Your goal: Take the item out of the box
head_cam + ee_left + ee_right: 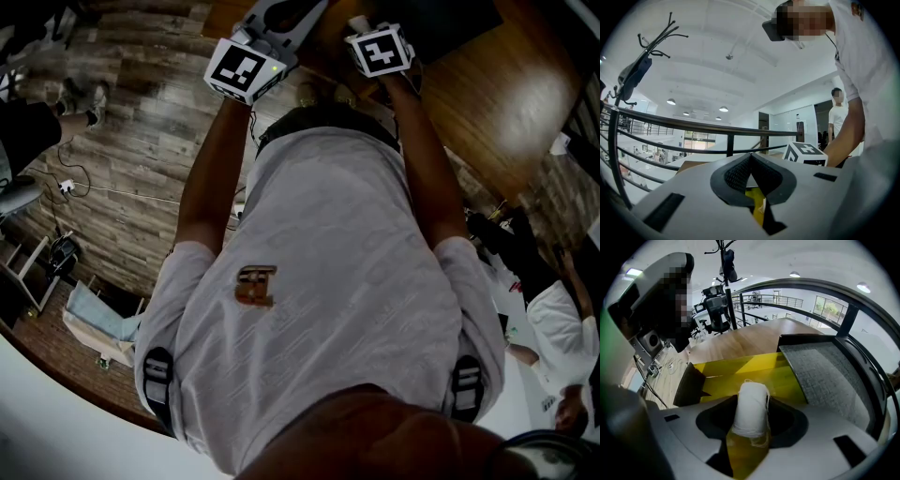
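Note:
A white spool of thread (751,414) stands upright between the jaws of my right gripper (753,402). The pads lie against its sides. Beneath it is the open box (754,367), yellow inside, with a dark flap (689,385) at the left. My left gripper (750,158) is shut, its tips touching. A strip of the yellow box (757,206) shows below the pads, and I cannot tell whether they pinch it. In the head view only the two marker cubes show, left (242,67) and right (380,49), above the person's grey shirt; the jaws and box are hidden.
The box sits on a wooden table (740,341), with a dark tray holding a grey mat (829,380) to its right. A black railing (693,124) runs behind. A coat stand (637,75), an office chair (715,310) and a standing person (839,117) are farther off.

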